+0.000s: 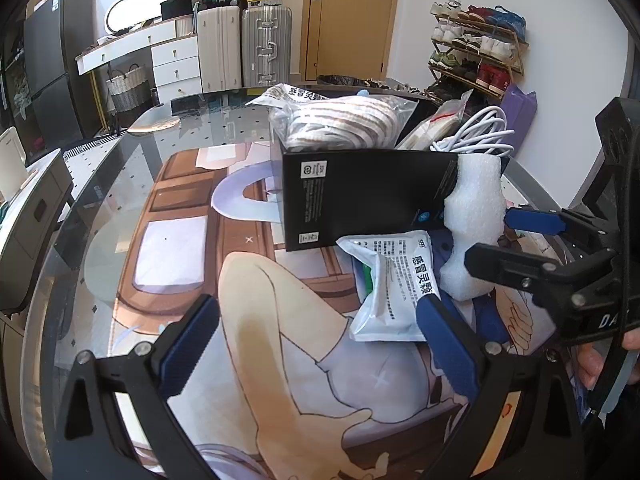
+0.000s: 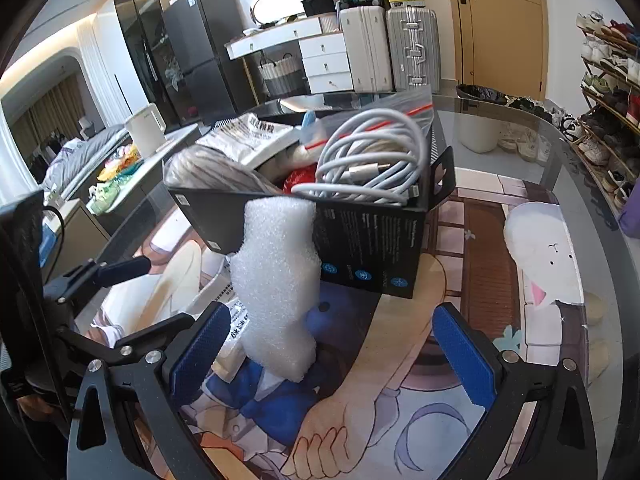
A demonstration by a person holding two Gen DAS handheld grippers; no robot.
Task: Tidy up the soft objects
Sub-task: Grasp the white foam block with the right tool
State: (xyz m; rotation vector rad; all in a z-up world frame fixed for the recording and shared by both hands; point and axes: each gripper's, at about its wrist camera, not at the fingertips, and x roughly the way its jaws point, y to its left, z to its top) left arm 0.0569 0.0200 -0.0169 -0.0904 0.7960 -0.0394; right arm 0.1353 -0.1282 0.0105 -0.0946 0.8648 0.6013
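The white foam piece (image 2: 278, 280) leans against the front wall of the black box (image 2: 368, 240), near the middle of the tabletop (image 2: 560, 160) — it looks feather-light and squashy, so I judge a gentle pinch across its narrow waist would do. My right gripper (image 2: 330, 348) sits low with fingers wide around its base, holding nothing — my left gripper (image 1: 316, 344) hovers just beside the medicine pouch (image 1: 394, 286), equally wide and empty.

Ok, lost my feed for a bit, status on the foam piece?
Both hand-held grippers open: left, right. Foam piece unheld, leaning against black box. White sachet lies beside it, near left gripper.
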